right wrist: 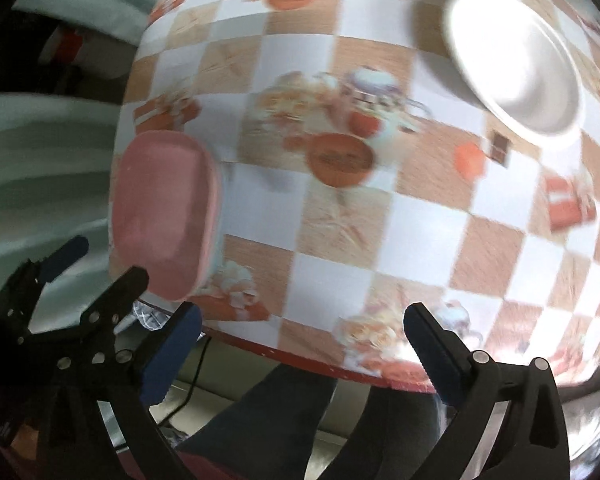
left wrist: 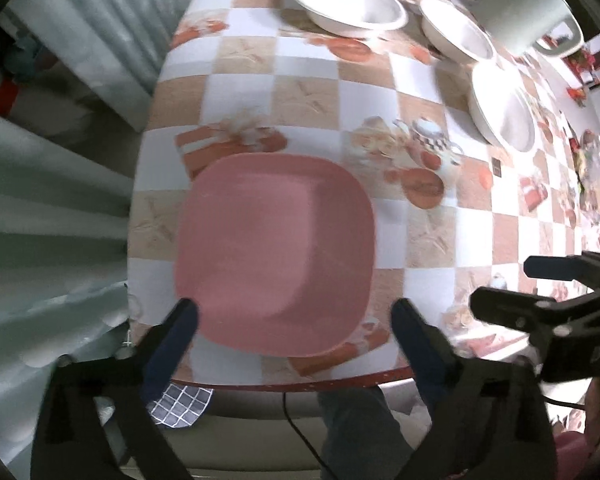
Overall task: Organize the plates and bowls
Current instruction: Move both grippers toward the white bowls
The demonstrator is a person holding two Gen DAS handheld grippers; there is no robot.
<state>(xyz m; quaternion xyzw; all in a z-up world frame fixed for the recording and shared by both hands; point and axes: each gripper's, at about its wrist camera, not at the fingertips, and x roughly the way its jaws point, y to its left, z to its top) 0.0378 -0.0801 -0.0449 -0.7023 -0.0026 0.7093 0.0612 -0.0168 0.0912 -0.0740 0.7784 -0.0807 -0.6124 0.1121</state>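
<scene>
Your left gripper (left wrist: pixel 294 316) is spread wide, its blue-padded fingers (left wrist: pixel 172 340) well apart and nothing between them. Your right gripper (right wrist: pixel 302 326) is spread just as wide, also empty. They sit side by side: the right one shows at the right edge of the left wrist view, the left one at the left edge of the right wrist view.

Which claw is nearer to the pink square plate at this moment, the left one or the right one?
Left. The left claw is open with the pink square plate just beyond its fingertips, at the near table edge. The right claw is open further to the side, with the plate off to its left.
</scene>
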